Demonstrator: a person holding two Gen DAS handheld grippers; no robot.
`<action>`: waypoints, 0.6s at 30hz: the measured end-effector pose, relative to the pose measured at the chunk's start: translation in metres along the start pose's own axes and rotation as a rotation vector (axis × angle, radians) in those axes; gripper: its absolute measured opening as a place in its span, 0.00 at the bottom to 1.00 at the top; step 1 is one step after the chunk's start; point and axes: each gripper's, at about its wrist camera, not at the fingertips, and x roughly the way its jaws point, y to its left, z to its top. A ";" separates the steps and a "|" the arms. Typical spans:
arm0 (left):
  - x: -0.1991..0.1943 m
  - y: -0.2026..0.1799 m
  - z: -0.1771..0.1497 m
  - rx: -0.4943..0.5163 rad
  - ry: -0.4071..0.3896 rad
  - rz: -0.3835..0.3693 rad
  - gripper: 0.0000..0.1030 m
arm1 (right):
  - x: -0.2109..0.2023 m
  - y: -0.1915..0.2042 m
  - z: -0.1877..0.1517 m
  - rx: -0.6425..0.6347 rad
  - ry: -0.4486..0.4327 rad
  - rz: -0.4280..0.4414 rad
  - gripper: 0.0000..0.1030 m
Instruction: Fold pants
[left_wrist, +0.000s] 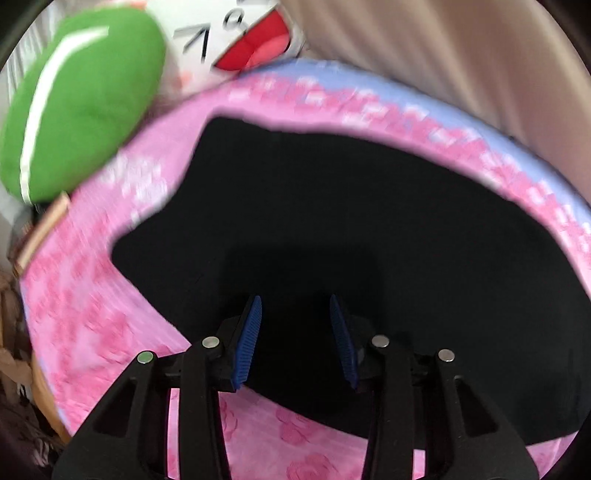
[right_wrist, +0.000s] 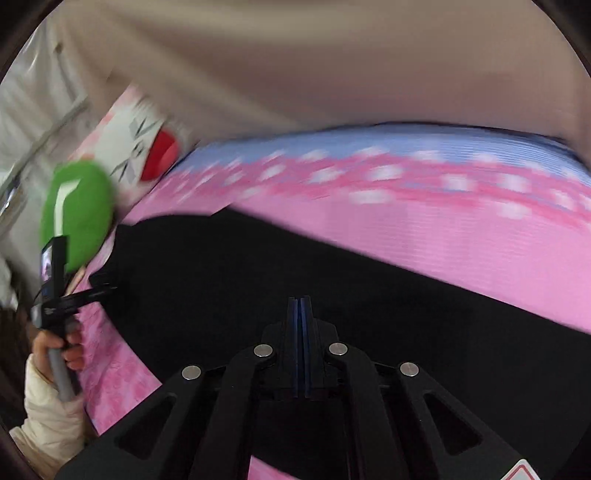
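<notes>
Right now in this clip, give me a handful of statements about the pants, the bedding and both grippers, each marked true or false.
1. The black pants lie on a pink rose-print bedsheet. True.
2. The left gripper is clamped shut on cloth. False: its blue pads stand apart above the pants.
3. The right gripper has its pads together. True.
4. A green plush cushion sits beyond the bedsheet's edge. True.
5. The pants are grey denim. False: plain black fabric.

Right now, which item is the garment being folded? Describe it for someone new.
Start at the pink floral bed sheet covering the surface. The black pants lie flat across its middle. Unlike the green plush cushion at the edge, they are plain, dark and unpatterned.
</notes>
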 end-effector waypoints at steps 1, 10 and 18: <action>-0.003 0.001 -0.003 0.026 -0.028 0.031 0.37 | 0.018 0.016 0.007 -0.035 0.025 0.001 0.04; -0.004 0.007 -0.010 0.094 -0.085 0.081 0.39 | 0.154 0.081 0.094 -0.110 0.081 -0.046 0.01; -0.031 0.002 -0.012 0.084 -0.135 0.040 0.37 | 0.060 0.056 0.044 -0.095 -0.018 -0.090 0.02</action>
